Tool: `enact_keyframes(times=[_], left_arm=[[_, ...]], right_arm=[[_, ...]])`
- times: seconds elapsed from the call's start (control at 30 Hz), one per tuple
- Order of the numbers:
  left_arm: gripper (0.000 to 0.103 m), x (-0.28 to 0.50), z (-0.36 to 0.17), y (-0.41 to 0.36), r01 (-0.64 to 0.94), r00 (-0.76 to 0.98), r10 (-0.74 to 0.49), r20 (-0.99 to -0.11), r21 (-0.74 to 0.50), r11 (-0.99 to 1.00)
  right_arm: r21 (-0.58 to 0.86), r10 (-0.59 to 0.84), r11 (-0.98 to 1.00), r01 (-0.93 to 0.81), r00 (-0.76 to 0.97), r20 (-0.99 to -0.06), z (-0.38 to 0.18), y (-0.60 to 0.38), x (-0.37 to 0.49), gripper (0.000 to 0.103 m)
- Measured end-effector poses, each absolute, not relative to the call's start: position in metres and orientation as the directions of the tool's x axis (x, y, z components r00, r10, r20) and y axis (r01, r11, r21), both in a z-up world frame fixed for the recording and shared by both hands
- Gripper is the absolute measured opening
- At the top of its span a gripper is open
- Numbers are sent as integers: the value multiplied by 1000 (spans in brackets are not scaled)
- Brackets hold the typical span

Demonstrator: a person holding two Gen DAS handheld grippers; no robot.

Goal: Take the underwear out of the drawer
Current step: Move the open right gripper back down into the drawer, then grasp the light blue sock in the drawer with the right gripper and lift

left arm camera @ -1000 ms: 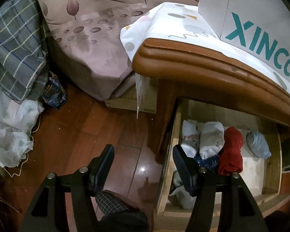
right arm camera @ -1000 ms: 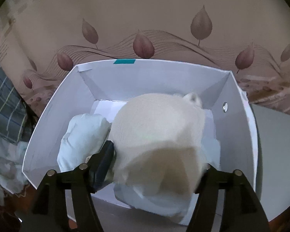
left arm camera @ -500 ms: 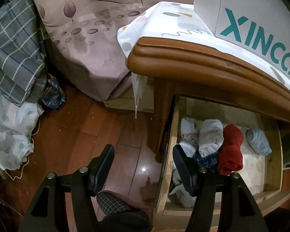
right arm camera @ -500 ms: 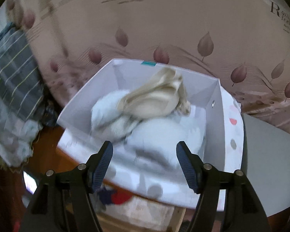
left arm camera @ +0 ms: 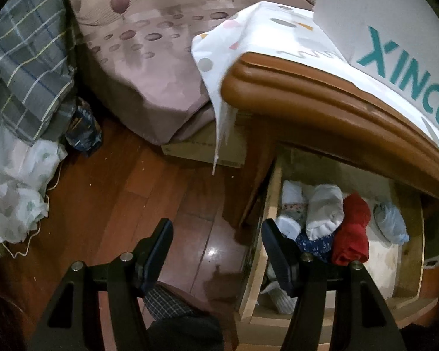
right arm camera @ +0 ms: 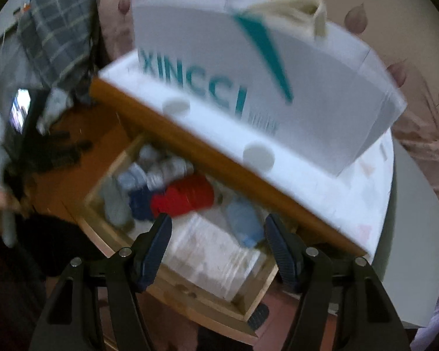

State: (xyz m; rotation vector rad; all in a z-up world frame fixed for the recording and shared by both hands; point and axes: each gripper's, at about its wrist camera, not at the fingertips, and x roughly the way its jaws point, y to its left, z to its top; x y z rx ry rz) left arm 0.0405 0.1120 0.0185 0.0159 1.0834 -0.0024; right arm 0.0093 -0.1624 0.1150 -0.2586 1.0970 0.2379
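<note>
Right gripper (right arm camera: 216, 244) empty, jaws closing, over open drawer (right arm camera: 172, 289) where rolled underwear lies, red roll (right arm camera: 183, 197) beside pale blue roll (right arm camera: 244, 220); risk: pads snag two bundles or clip nightstand edge (right arm camera: 219, 161); left gripper (left arm camera: 216, 248) open, idle.

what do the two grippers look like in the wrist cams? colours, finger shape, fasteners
Both look the same. The left gripper and right gripper are matte black. Each has two angled struts with triangular cut-outs, silver round bolt heads at the joints, and two paddle-shaped fingers faced with dark ribbed pads. No cables or markings show. No hand or sleeve is clear enough to describe.
</note>
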Motion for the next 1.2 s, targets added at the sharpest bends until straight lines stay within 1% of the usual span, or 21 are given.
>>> enact_keyframes(times=[0.13,0.27,0.37,0.63,0.7,0.77,0.9,1.0,1.2], left_arm=[[64,42,18,116,-6,460,-6,-888,-9,1000],[64,41,17,116,-4,460,1,-888,-1,1000],[64,42,16,116,-1,456,2,-890,1,1000],[64,43,12,115,2,447,9,-894,11,1000],[64,43,11,115,5,441,1,-898,3,1000],[64,43,10,115,2,436,1,-900,2,1000],[64,45,7,114,2,429,7,-903,9,1000],[64,45,6,111,7,429,12,-903,17,1000],[64,45,4,110,17,426,22,-904,32,999]], right_arm=[[-90,50,938,-336,386,-921,77,-166,10,57],[-123,21,922,-367,362,-932,41,-167,15,51],[-136,5,911,-389,341,-940,16,-170,21,50],[-227,-64,854,-468,340,-938,-33,-167,41,50],[-241,-71,844,-479,346,-936,-40,-168,44,50],[-302,-87,812,-500,408,-909,-47,-164,44,50],[-362,-101,769,-527,459,-883,-56,-156,45,50],[-410,-138,716,-566,461,-877,-73,-152,42,50],[-426,-165,692,-582,447,-879,-99,-160,53,50]])
